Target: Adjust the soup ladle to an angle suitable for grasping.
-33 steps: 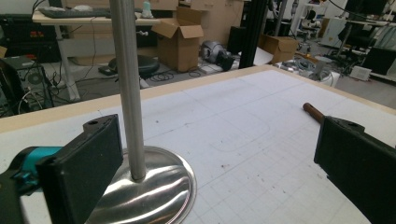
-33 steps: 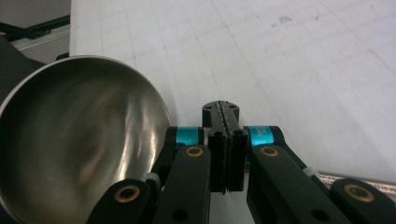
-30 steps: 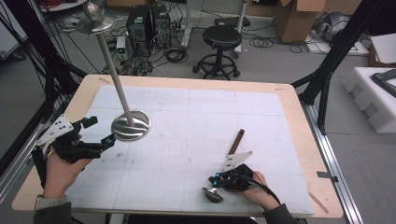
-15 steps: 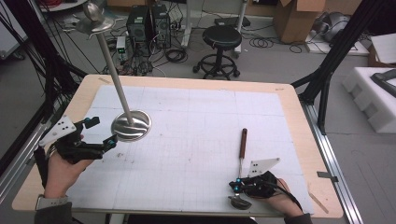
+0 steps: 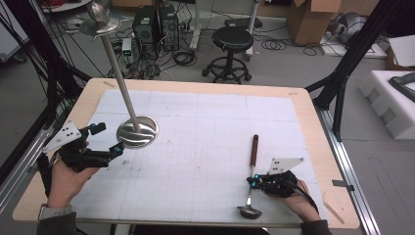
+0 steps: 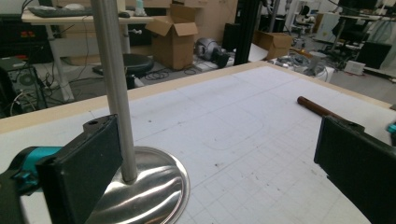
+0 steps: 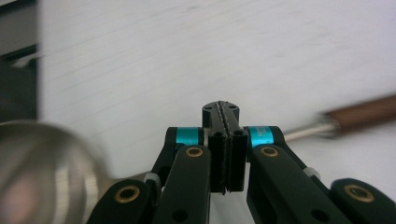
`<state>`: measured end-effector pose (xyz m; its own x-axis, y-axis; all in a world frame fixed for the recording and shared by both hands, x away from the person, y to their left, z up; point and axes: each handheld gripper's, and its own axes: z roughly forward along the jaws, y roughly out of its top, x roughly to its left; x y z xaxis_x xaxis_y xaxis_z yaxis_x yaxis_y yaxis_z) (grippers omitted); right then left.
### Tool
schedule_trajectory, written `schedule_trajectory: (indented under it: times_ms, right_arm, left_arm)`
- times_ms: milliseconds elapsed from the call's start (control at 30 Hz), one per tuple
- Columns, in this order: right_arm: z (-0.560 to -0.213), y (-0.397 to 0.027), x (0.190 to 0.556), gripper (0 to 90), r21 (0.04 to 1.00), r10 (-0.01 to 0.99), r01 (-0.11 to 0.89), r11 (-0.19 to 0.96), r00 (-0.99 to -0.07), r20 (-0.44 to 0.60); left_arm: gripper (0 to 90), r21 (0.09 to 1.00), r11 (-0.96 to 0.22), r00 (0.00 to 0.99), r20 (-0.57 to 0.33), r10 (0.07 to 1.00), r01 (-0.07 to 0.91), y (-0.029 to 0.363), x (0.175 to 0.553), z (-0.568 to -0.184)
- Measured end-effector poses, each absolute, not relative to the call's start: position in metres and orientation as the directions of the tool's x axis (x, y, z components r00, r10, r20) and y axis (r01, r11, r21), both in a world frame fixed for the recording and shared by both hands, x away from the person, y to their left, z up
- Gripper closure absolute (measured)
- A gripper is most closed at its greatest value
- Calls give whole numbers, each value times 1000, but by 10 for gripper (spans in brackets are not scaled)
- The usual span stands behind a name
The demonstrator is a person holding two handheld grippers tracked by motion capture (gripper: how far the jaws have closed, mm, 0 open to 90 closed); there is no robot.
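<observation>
On the white gridded mat of a wooden table (image 5: pixel 313 127) in a cluttered workshop, the right gripper (image 5: pixel 252 181), jaws clenched on the wooden-handled steel ladle (image 5: pixel 252 169), seems mid-pickup; next, carry it toward the tall polished steel stand (image 5: pixel 138 131) beside the released left gripper (image 5: pixel 111 141).

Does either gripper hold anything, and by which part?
Nothing held: left gripper open around shiny steel stand pole; right gripper shut empty over wooden-handled metal spoon.

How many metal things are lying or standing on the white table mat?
2. The stand with a round base and tall pole is at the mat's left part, near the left gripper. The ladle lies at the right, beside the right gripper.
</observation>
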<state>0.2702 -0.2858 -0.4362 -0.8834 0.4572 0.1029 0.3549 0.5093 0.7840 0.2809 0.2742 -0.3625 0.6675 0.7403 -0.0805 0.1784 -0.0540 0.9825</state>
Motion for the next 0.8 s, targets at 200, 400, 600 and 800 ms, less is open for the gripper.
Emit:
schedule_trajectory:
  times_ms: [200,400,600,800]
  right_arm:
    - [-438,-307,293,900,776,613,443,449,-785,93]
    - [-446,-314,315,900,774,683,484,408,-724,93]
    - [-449,-313,323,900,769,700,487,414,-710,73]
    - [-450,-314,334,900,765,750,517,384,-658,68]
  left_arm:
    - [17,982,-57,671,-80,738,180,273,281,-363]
    - [18,982,-60,669,-79,739,182,272,281,-364]
    - [17,981,-60,668,-81,740,185,273,282,-365]
    - [17,979,-65,665,-81,742,191,272,281,-366]
